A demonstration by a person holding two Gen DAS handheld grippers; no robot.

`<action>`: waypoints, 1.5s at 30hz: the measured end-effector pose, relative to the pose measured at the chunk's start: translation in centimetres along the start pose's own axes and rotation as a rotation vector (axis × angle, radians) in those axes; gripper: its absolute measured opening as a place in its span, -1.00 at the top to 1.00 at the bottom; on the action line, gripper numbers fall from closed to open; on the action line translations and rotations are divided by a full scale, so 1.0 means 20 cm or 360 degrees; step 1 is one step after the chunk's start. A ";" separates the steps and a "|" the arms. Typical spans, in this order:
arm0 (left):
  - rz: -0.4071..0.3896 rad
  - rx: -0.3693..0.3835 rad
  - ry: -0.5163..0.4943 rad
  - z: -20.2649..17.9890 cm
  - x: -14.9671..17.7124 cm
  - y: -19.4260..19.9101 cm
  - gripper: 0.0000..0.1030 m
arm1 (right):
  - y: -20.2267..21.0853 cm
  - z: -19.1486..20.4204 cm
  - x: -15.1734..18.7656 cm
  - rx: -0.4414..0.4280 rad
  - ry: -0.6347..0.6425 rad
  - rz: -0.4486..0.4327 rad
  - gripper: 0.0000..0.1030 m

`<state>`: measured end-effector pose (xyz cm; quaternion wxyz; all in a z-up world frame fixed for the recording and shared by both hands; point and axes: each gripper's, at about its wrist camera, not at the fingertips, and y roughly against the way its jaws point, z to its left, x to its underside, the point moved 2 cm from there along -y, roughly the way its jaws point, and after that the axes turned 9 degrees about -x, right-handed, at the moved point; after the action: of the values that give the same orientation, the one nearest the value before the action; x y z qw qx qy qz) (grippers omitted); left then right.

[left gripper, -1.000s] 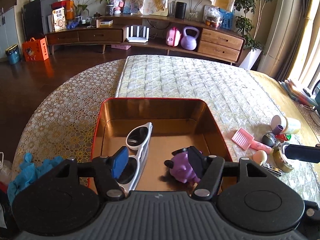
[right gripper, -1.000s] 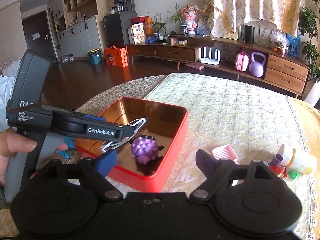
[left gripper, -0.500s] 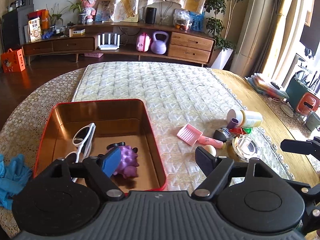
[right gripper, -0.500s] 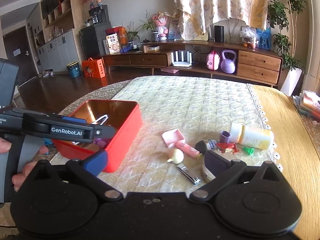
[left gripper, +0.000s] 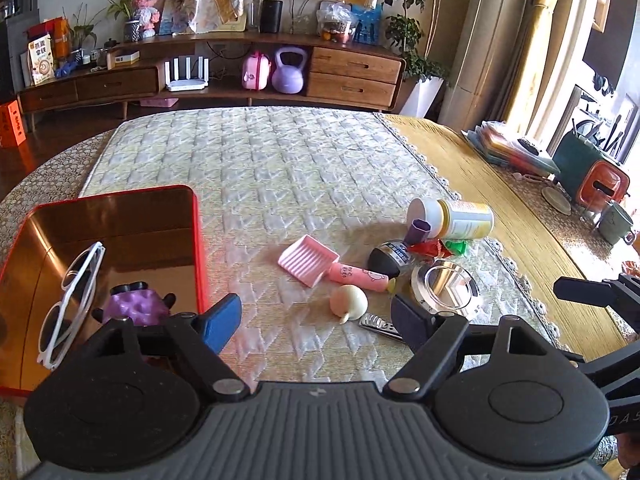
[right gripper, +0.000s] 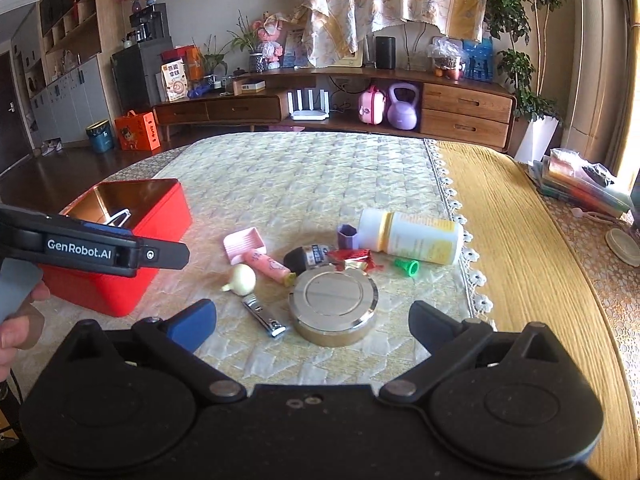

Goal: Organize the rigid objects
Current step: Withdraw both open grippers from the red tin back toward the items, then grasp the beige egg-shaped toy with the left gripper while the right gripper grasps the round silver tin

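Taking the round metal tin (right gripper: 333, 307) as the landmark and going left to right: well to its left stands the red box (right gripper: 120, 280), which already holds white sunglasses (left gripper: 76, 300) and a purple spiky toy (left gripper: 134, 308). Nearer the tin lie a pink dustpan (right gripper: 245, 243), a pink tube (right gripper: 267, 266), a small cream bulb (right gripper: 243, 279) and, just beside the tin's left edge, nail clippers (right gripper: 264, 316) whose long axis runs diagonally toward the camera. Behind the tin are a dark small bottle (right gripper: 308, 258) and red wrappers (right gripper: 354, 258); behind and to its right a white and yellow bottle (right gripper: 408, 234) lies on its side, long axis left to right. All rest on the quilted cover of the table (right gripper: 304, 176). The right hand-held gripper (right gripper: 312, 322) stands wide apart and empty, with the tin straight ahead between its fingers' line, so it is probably the nearer one. The left hand-held gripper (left gripper: 316, 320), also spread and empty, faces the bulb and clippers, with the tin ahead to its right.
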<state>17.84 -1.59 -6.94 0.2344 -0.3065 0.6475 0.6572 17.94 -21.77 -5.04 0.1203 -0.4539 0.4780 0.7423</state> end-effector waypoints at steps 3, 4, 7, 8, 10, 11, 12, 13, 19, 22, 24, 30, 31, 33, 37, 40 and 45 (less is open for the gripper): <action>0.0026 -0.0005 -0.0016 -0.06 0.00 -0.06 -0.59 | -0.03 -0.03 0.02 0.0025 0.0030 0.0009 -0.99; 0.0033 0.0000 -0.0023 -0.07 0.00 -0.08 -0.59 | -0.04 -0.04 0.03 0.0031 0.0035 0.0012 -0.99; 0.0036 -0.0018 -0.0057 -0.12 0.00 -0.13 -0.59 | -0.07 -0.06 0.05 0.0025 0.0041 0.0020 -0.99; 0.0039 -0.0019 -0.0065 -0.14 0.00 -0.15 -0.59 | -0.08 -0.07 0.06 0.0027 0.0041 0.0024 -0.98; 0.0053 -0.0026 -0.0067 -0.15 -0.01 -0.19 -0.59 | -0.11 -0.09 0.06 0.0025 0.0037 0.0031 -0.97; 0.0059 -0.0027 -0.0068 -0.16 0.00 -0.21 -0.59 | -0.12 -0.10 0.06 0.0027 0.0032 0.0031 -0.97; 0.0064 -0.0030 -0.0072 -0.17 0.00 -0.22 -0.59 | -0.13 -0.11 0.06 0.0028 0.0028 0.0030 -0.94; 0.0067 -0.0037 -0.0078 -0.18 0.00 -0.24 -0.59 | -0.14 -0.12 0.06 0.0029 0.0022 0.0028 -0.93; 0.0068 -0.0065 -0.0100 -0.20 0.00 -0.31 -0.59 | -0.21 -0.15 0.06 0.0008 -0.0013 0.0044 -0.84; 0.0080 -0.0069 -0.0107 -0.21 0.01 -0.34 -0.58 | -0.25 -0.14 0.06 0.0004 0.0004 0.0058 -0.79; 0.0086 -0.0062 -0.0111 -0.21 0.02 -0.36 -0.58 | -0.27 -0.14 0.06 0.0002 0.0011 0.0065 -0.76; 0.0112 -0.0050 -0.0121 -0.21 0.03 -0.40 -0.22 | -0.32 -0.15 0.06 -0.0003 0.0000 0.0078 -0.69; 0.0115 -0.0051 -0.0125 -0.21 0.03 -0.40 -0.19 | -0.33 -0.15 0.06 -0.0003 0.0001 0.0080 -0.66; 0.0099 -0.0055 -0.0141 -0.22 0.03 -0.40 -0.13 | -0.34 -0.15 0.06 -0.0005 -0.0003 0.0082 -0.62; 0.0084 -0.0044 -0.0146 -0.22 0.03 -0.40 0.12 | -0.36 -0.15 0.06 -0.0011 -0.0002 0.0090 -0.52; 0.0076 -0.0043 -0.0156 -0.21 0.03 -0.40 0.24 | -0.38 -0.14 0.06 -0.0015 0.0001 0.0096 -0.48; 0.0070 -0.0023 -0.0163 -0.21 0.03 -0.40 0.41 | -0.37 -0.14 0.07 -0.0006 0.0007 0.0096 -0.47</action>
<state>23.54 -5.45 -12.84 0.2507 -0.2598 0.6364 0.6816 23.30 -20.52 -10.96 0.0960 -0.4412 0.4903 0.7454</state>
